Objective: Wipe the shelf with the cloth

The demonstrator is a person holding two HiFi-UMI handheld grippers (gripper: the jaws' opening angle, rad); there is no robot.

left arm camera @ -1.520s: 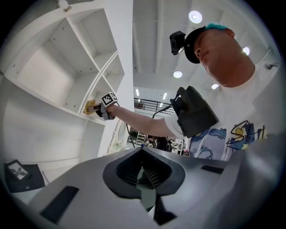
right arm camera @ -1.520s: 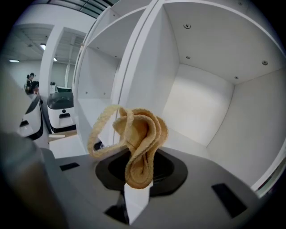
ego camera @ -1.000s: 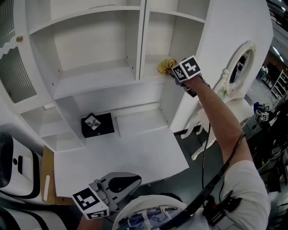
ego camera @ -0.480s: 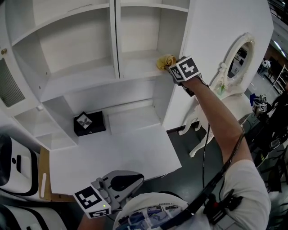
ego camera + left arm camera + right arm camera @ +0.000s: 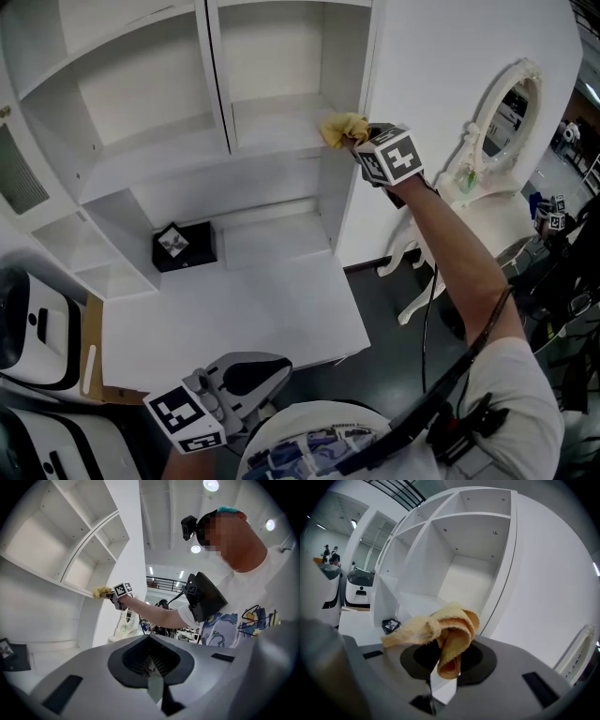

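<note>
My right gripper point(image 5: 360, 141) is shut on a crumpled yellow cloth point(image 5: 343, 127), held at the front right corner of the white shelf board point(image 5: 277, 131) in the right compartment. In the right gripper view the cloth point(image 5: 440, 630) bunches over the jaws of that gripper point(image 5: 445, 667), with the open compartment behind it. My left gripper point(image 5: 246, 380) hangs low by my body, over the desk's front edge, jaws together and holding nothing. The left gripper point(image 5: 152, 677) sees the cloth point(image 5: 101, 592) far off at the shelf edge.
A small black box point(image 5: 183, 246) stands at the back of the white desk top point(image 5: 234, 309) under the shelves. An ornate white mirror stand point(image 5: 502, 112) is right of the cabinet. A white and black machine point(image 5: 28, 328) and a cardboard sheet point(image 5: 89, 347) sit at the left.
The head view has swung, so the cabinet sits further left in the picture. The right gripper and cloth stay at the shelf's front right corner. The left gripper has barely moved.
</note>
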